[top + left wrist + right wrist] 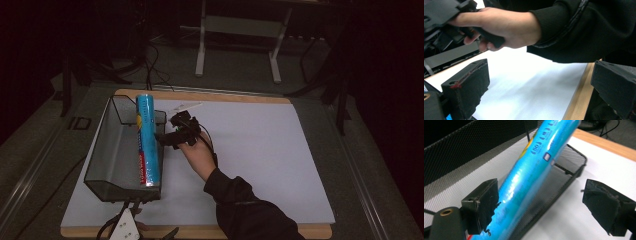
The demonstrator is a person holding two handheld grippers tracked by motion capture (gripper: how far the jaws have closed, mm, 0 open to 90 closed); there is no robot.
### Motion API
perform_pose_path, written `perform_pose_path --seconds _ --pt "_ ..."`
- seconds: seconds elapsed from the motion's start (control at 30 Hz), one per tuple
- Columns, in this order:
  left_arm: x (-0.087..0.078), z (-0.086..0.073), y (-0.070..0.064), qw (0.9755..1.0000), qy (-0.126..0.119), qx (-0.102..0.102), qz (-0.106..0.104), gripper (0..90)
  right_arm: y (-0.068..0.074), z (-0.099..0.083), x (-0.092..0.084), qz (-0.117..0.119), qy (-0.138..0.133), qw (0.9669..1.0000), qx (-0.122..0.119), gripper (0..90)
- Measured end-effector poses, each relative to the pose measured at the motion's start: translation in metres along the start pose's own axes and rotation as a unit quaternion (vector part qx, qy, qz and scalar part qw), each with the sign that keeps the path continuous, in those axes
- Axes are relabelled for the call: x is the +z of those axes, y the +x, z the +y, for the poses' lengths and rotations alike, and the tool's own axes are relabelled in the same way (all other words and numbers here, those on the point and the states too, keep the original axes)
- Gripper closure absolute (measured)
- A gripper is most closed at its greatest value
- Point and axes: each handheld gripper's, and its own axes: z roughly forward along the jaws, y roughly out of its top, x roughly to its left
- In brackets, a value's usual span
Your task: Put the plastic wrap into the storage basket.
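- The one blue tube [147,140] is lying along the right wall of the one mesh basket [107,150], its long axis running from the near end to the far end, its far end propped up on the rim.
- My right gripper [167,138] is sitting just beside the tube, on the white mat [260,155] outside the basket wall, and it is the nearer of my two.
- Its jaws are standing wide apart; the tube [534,177] is passing close by the left pad [484,202], nothing clamped.
- My left gripper [536,92] is waiting at the mat's near edge, jaws spread and empty.
- A small white strip [187,106] is lying near the far edge.
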Motion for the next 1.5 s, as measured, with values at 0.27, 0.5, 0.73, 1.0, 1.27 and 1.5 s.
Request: perform_pose_path --seconds 0.27,0.5,0.73,1.0,1.27,1.5 --pt "0.002 0.0 -0.001 1.0 0.003 0.001 0.0 2.8 -0.015 -0.019 -0.022 -0.007 -0.008 0.9999 -0.006 13.5" --pt "0.003 0.0 -0.001 1.0 0.005 0.001 0.001 2.9 -0.022 -0.038 -0.04 -0.002 -0.011 0.9996 -0.025 13.5" --pt "0.003 0.0 -0.002 1.0 0.007 0.002 0.0 2.9 -0.028 -0.056 -0.055 0.005 -0.014 0.9994 -0.031 13.4" --pt "0.004 -0.001 -0.001 1.0 0.008 0.003 -0.001 2.9 -0.038 -0.083 -0.078 -0.003 -0.023 0.999 -0.039 13.2" --pt "0.004 0.0 -0.002 1.0 0.007 0.005 0.001 2.9 -0.047 -0.111 -0.096 -0.006 -0.022 0.9994 -0.027 13.2" --pt "0.005 0.0 -0.002 1.0 0.009 0.004 0.0 2.9 -0.047 -0.13 -0.11 -0.008 -0.018 0.9994 -0.027 13.3"
